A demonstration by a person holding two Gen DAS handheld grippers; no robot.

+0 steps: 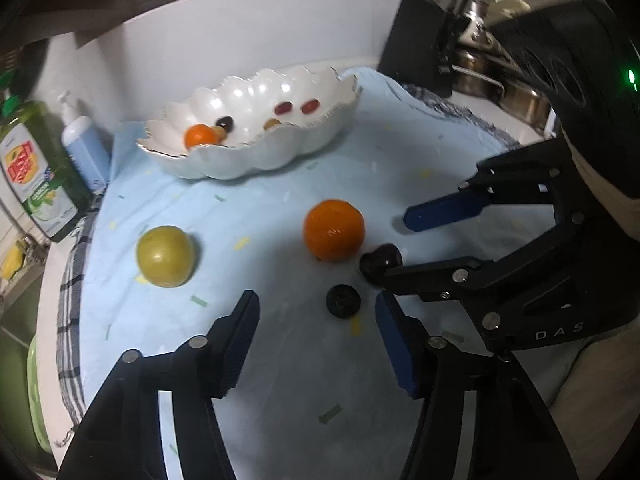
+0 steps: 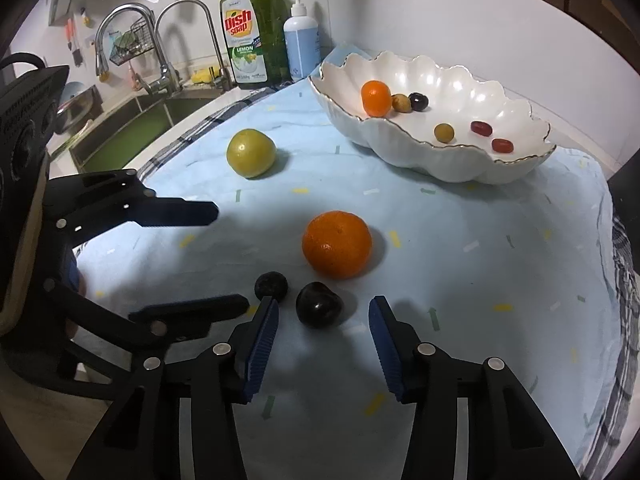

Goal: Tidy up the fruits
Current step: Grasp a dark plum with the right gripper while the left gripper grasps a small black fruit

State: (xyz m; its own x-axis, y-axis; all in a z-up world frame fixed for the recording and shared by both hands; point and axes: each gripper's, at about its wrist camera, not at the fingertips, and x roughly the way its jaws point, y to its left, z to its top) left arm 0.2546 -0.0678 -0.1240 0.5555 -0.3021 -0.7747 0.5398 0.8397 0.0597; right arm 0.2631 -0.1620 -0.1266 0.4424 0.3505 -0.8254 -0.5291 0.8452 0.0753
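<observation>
1. Left gripper (image 1: 316, 316): jaws spread wide, nothing between the pads. Small matte black fruit (image 1: 343, 300) lies on the cloth just past the tips, nearer the right pad, not touched. Can't tell what kind of fruit it is.
2. Right gripper (image 2: 323, 312): jaws spread wide, gripping nothing. Glossy dark plum (image 2: 319, 304) sits on the cloth right at the mouth between the tips, closer to the left pad, no contact visible.
3. In the left wrist view the right gripper's lower finger covers part of the plum; its body is cut off at the frame edge.
4. In the right wrist view the left gripper's lower finger ends just beside the black fruit; can't tell if they touch.
5. Large tangerine (image 2: 337, 244) just beyond the plum, on the light blue cloth (image 2: 480, 280), apart from both grippers.
6. Yellow-green apple (image 2: 251, 153) farther out to the left, well apart from the rest.
7. White scalloped bowl (image 2: 400, 148) at the far side of the cloth. Holds: small tangerine (image 2: 376, 98), a tan fruit and a dark one touching in a row beside it, one loose olive-yellow fruit, two red oblong ones. Small ones too tiny to identify.
8. Behind: dish soap bottle (image 2: 251, 32), blue pump bottle (image 2: 301, 42), sink (image 2: 132, 128) with taps. Pots at the far right of the left wrist view are blurred.
</observation>
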